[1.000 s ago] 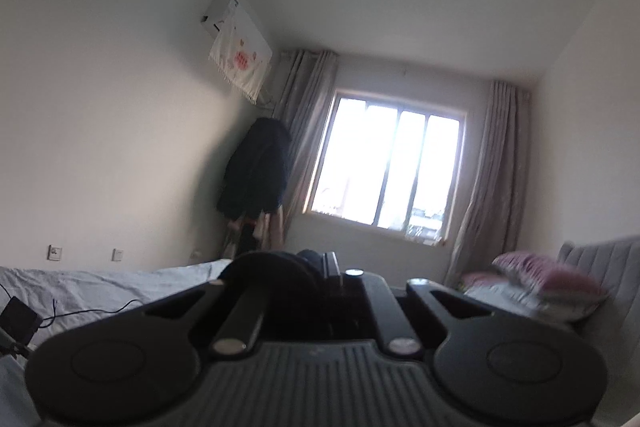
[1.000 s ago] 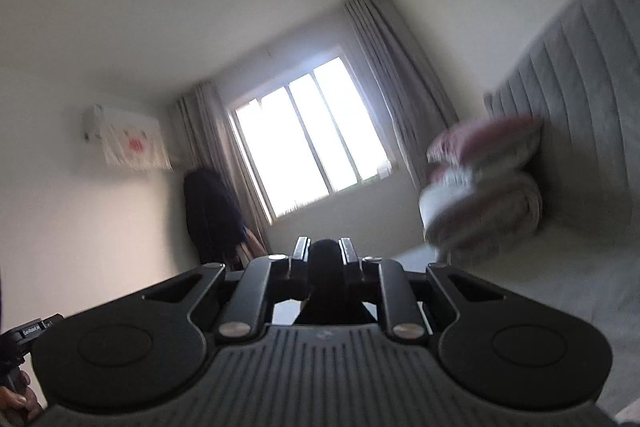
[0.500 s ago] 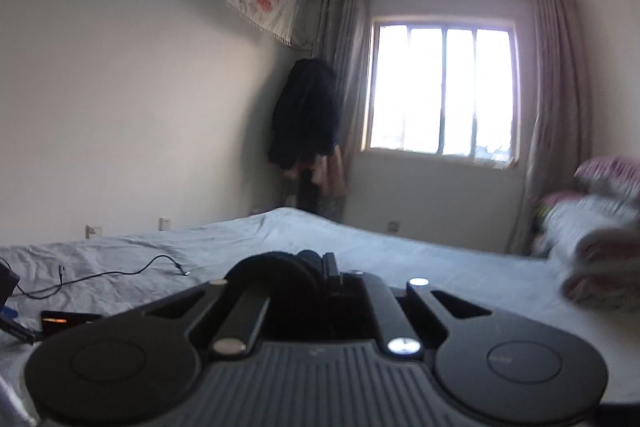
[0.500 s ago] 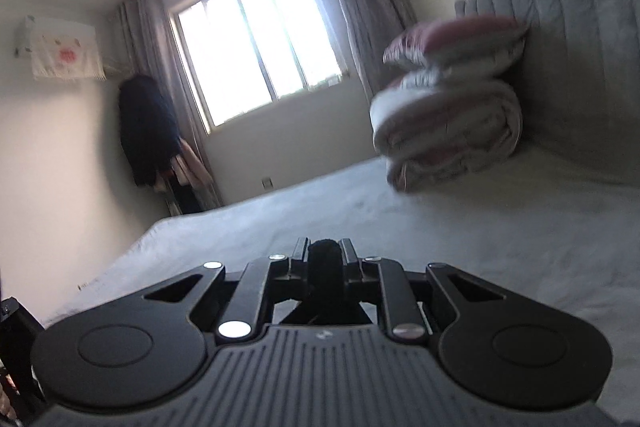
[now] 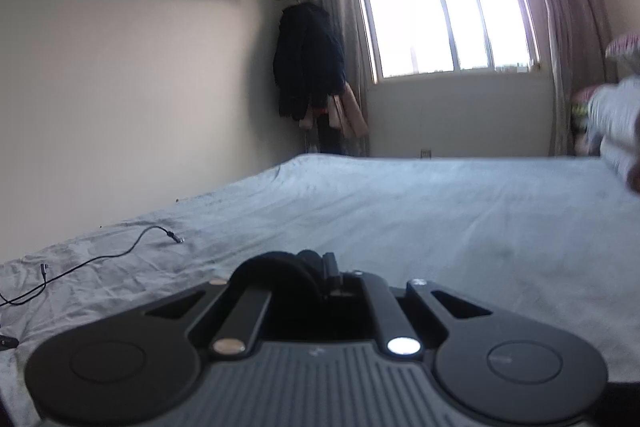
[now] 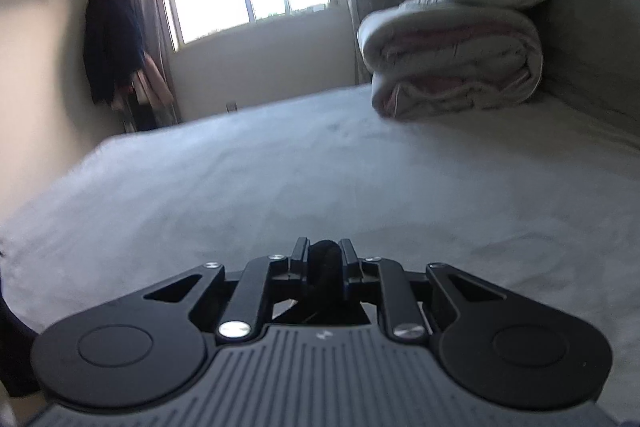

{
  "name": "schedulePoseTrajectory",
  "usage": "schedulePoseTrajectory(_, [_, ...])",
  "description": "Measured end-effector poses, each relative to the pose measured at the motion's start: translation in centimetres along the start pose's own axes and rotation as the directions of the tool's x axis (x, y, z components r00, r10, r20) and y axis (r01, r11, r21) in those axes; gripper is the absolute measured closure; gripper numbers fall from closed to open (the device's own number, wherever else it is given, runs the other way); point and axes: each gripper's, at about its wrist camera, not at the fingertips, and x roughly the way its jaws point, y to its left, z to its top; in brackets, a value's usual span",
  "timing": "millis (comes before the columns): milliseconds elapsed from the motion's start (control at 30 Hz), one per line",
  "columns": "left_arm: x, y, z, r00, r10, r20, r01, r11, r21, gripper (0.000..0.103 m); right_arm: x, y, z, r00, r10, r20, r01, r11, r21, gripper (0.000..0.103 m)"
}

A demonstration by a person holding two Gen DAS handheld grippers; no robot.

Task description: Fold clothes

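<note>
My left gripper point(image 5: 320, 267) is shut on a bunch of black cloth point(image 5: 276, 267) that bulges over its left finger, held above the grey-blue bed sheet point(image 5: 440, 219). My right gripper point(image 6: 324, 255) is shut on a fold of black cloth point(image 6: 325, 263) pinched between its two fingers, above the same sheet point(image 6: 280, 179). The rest of the black garment hangs below both grippers, out of sight.
A black cable point(image 5: 100, 259) lies on the sheet at the left. Folded quilts and a pillow point(image 6: 452, 59) are stacked by the grey headboard point(image 6: 592, 27). A dark coat point(image 5: 308, 63) hangs in the corner next to the window point(image 5: 440, 7).
Both grippers have tilted down from facing the ceiling and wall to facing across the bed. Both stay shut on the black cloth.
</note>
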Motion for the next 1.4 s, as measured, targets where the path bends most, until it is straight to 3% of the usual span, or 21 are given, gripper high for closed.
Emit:
schedulePoseTrajectory(167, [2.6,-1.2,-2.4,0.997,0.003,-0.079,0.0,0.999,0.039,0.099,2.8,0.0,-2.1,0.998,-0.016,-0.052,0.014,0.999,-0.034,0.084])
schedulePoseTrajectory(267, [4.1,-2.3,-3.5,0.987,-0.03,-0.156,0.046,0.994,0.096,0.097,3.8,-0.2,-2.7,0.995,-0.014,-0.099,0.013,1.0,-0.013,0.081])
schedulePoseTrajectory(367, [4.4,-2.6,-4.0,0.975,-0.066,-0.21,0.094,0.988,0.125,0.093,3.8,-0.3,-3.0,0.989,-0.002,-0.147,0.002,1.0,-0.003,0.069])
schedulePoseTrajectory(400, [4.3,-2.6,-4.1,0.972,-0.077,-0.223,0.108,0.986,0.128,0.087,3.4,-0.4,-2.9,0.988,0.004,-0.153,-0.003,1.0,0.006,0.057])
schedulePoseTrajectory(467, [4.0,-2.2,-3.9,0.958,-0.112,-0.265,0.148,0.982,0.118,0.073,2.3,-0.9,-2.3,0.988,0.019,-0.156,-0.015,0.999,0.031,0.047])
schedulePoseTrajectory(633, [1.5,-0.5,-3.0,0.926,-0.184,-0.33,0.22,0.972,0.078,0.057,-1.3,-2.3,-1.1,0.983,0.043,-0.181,-0.032,0.997,0.064,0.046])
schedulePoseTrajectory(700, [0.3,0.2,-2.8,0.908,-0.215,-0.359,0.248,0.967,0.048,0.051,-2.9,-2.9,-0.8,0.979,0.046,-0.199,-0.033,0.997,0.065,0.046])
schedulePoseTrajectory(933, [-5.2,2.5,-4.0,0.84,-0.326,-0.433,0.334,0.941,-0.06,0.046,-7.8,-4.7,-2.2,0.963,0.004,-0.271,0.003,1.0,0.025,0.047])
schedulePoseTrajectory(1233, [-11.3,4.1,-7.0,0.752,-0.388,-0.533,0.391,0.914,-0.113,0.046,-12.4,-5.6,-4.7,0.925,0.014,-0.38,-0.019,1.0,-0.009,0.047])
schedulePoseTrajectory(1400, [-13.7,5.4,-8.7,0.699,-0.415,-0.581,0.384,0.905,-0.184,0.043,-14.9,-6.0,-6.1,0.899,0.018,-0.438,-0.033,0.999,-0.027,0.047])
